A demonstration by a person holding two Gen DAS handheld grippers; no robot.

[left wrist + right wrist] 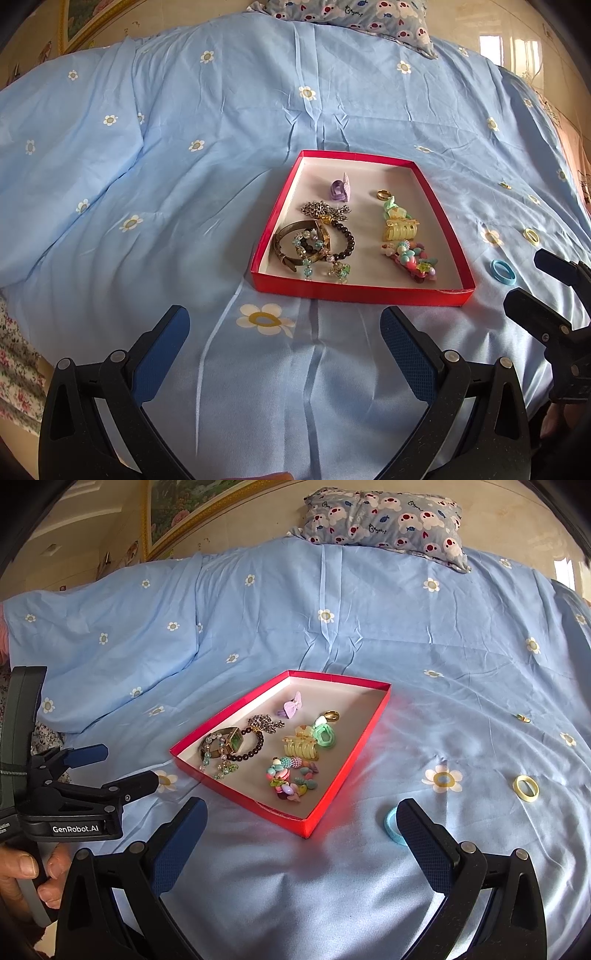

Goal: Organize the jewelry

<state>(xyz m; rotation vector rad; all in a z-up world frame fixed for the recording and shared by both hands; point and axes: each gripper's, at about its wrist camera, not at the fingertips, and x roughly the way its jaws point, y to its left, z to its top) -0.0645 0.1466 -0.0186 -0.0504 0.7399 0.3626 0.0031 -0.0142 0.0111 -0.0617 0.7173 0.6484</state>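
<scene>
A shallow red tray (447, 229) (354, 749) lies on the blue bed cover. It holds several pieces: bracelets (314, 243) (236, 749), a yellow claw clip (400, 230) (299, 747), a bead clip (413, 258) (291, 779), a purple bow (341, 188) and a gold ring (382, 194) (331, 715). Outside it lie a blue ring (502, 272) (392, 825), a yellow ring (531, 235) (525, 786) and a small gold piece (505, 185) (523, 718). My left gripper (284, 317) (125, 764) is open before the tray's near wall. My right gripper (301, 808) (524, 275) is open, its right finger beside the blue ring.
A patterned pillow (384, 517) (351, 14) sits at the bed's far end. A framed picture (184, 513) hangs on the wall behind. A hand (22, 875) grips the left tool's handle. Floral fabric (14, 365) shows at the bed's left edge.
</scene>
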